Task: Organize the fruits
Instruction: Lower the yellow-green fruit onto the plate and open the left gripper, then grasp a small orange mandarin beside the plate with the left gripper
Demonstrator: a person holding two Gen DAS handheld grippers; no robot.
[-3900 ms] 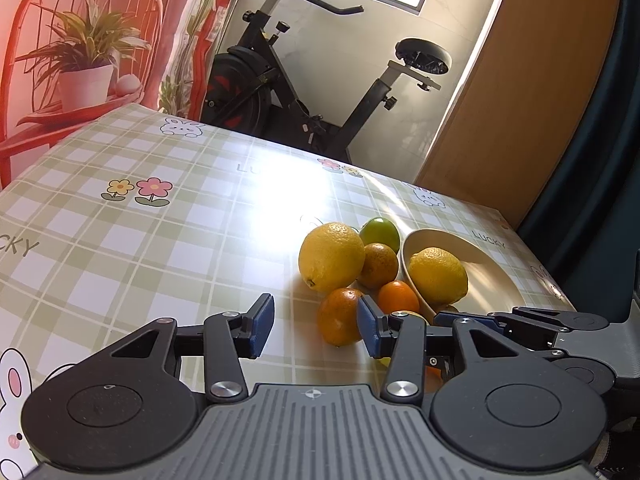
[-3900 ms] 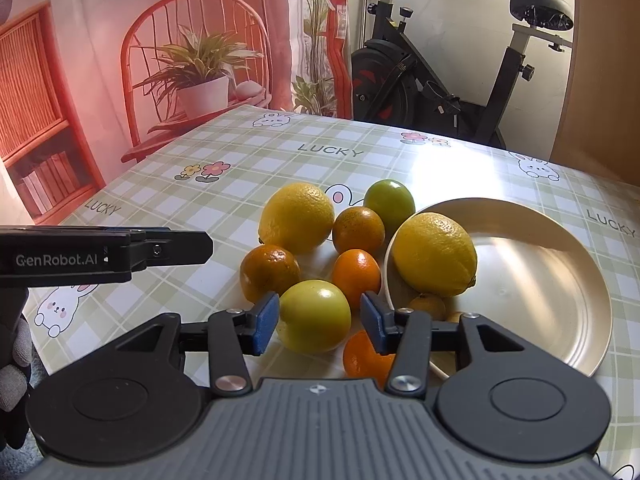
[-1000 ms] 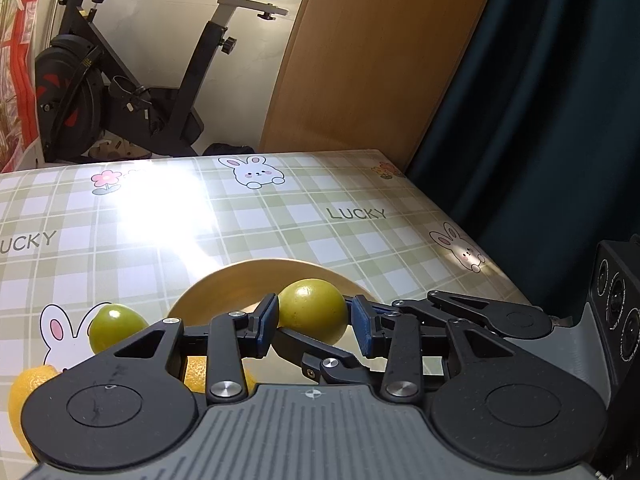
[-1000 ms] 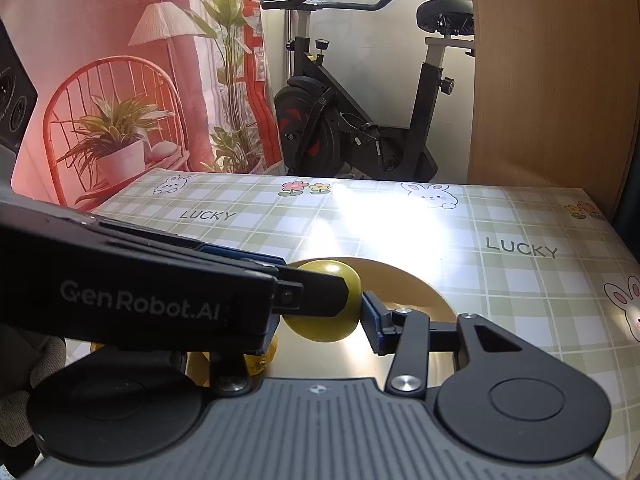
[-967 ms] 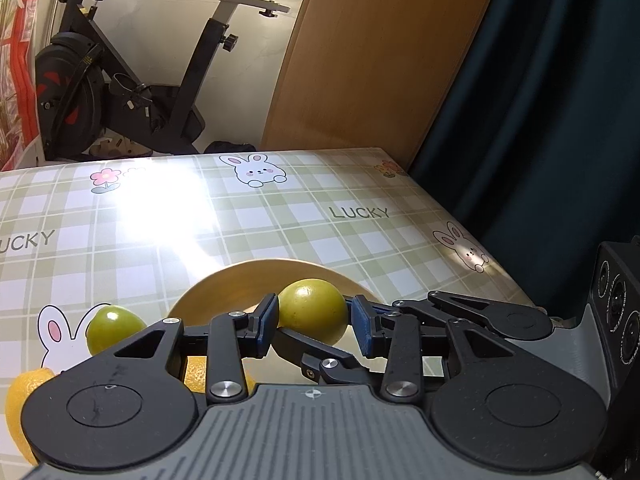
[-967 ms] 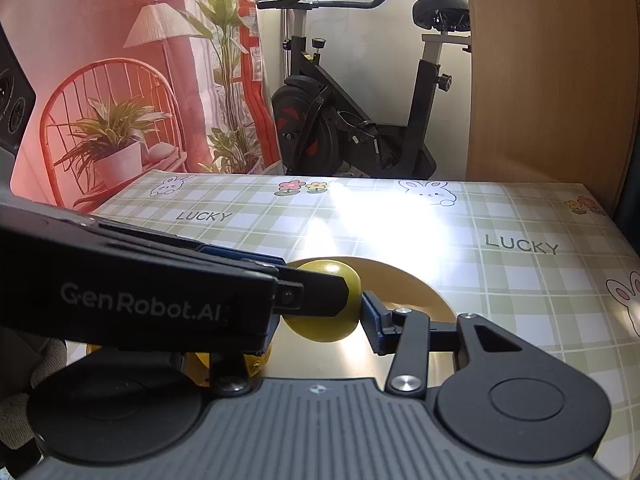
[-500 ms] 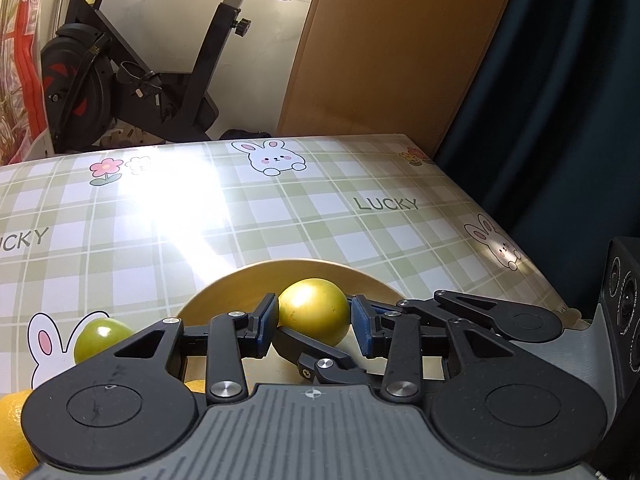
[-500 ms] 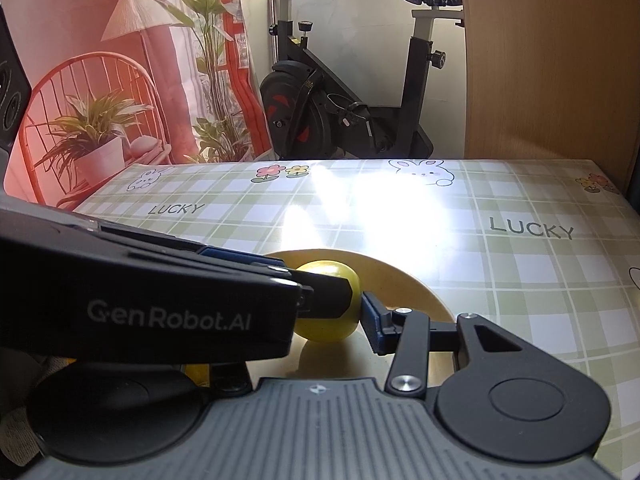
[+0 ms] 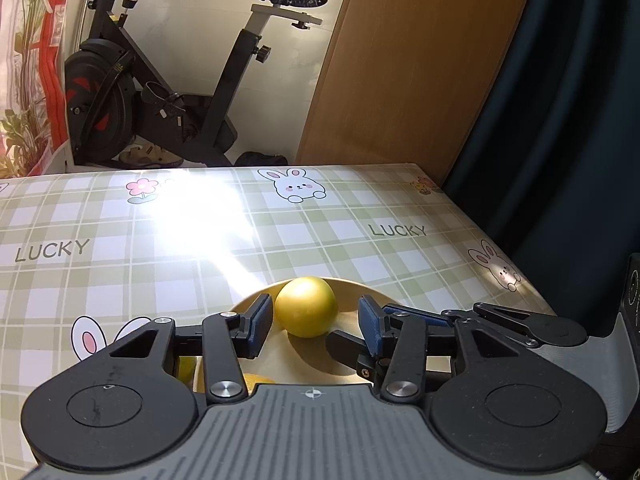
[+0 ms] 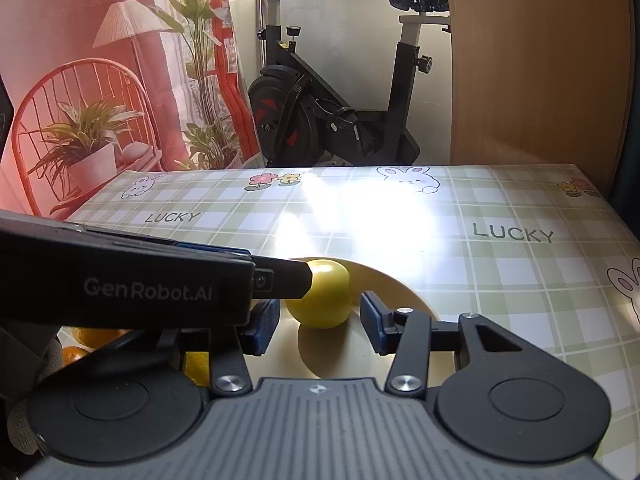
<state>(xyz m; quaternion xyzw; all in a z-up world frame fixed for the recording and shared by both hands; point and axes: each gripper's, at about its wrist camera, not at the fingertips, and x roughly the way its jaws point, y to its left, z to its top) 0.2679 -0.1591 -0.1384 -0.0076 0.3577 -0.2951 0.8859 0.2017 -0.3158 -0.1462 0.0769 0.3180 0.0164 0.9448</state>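
The yellow-green fruit (image 9: 306, 306) lies in the tan bowl (image 9: 256, 300) on the checked surface (image 9: 120, 272). The left gripper (image 9: 310, 326) has just been opening its fingers; the fruit sits between them, with a gap on each side, so nothing is held. The right gripper (image 10: 316, 326) also has its fingers apart around the same fruit, not pressing it. More yellow fruit (image 10: 94, 336) lies left of the bowl.

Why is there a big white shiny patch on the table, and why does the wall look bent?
Left wrist view: sunlight bounces off the glossy tablecloth, washing out the checks; the wooden panel leans because the fisheye lens bends straight lines. Right wrist view: the same glare sits beyond the yellow fruit, which throws a dark shadow onto the plate.
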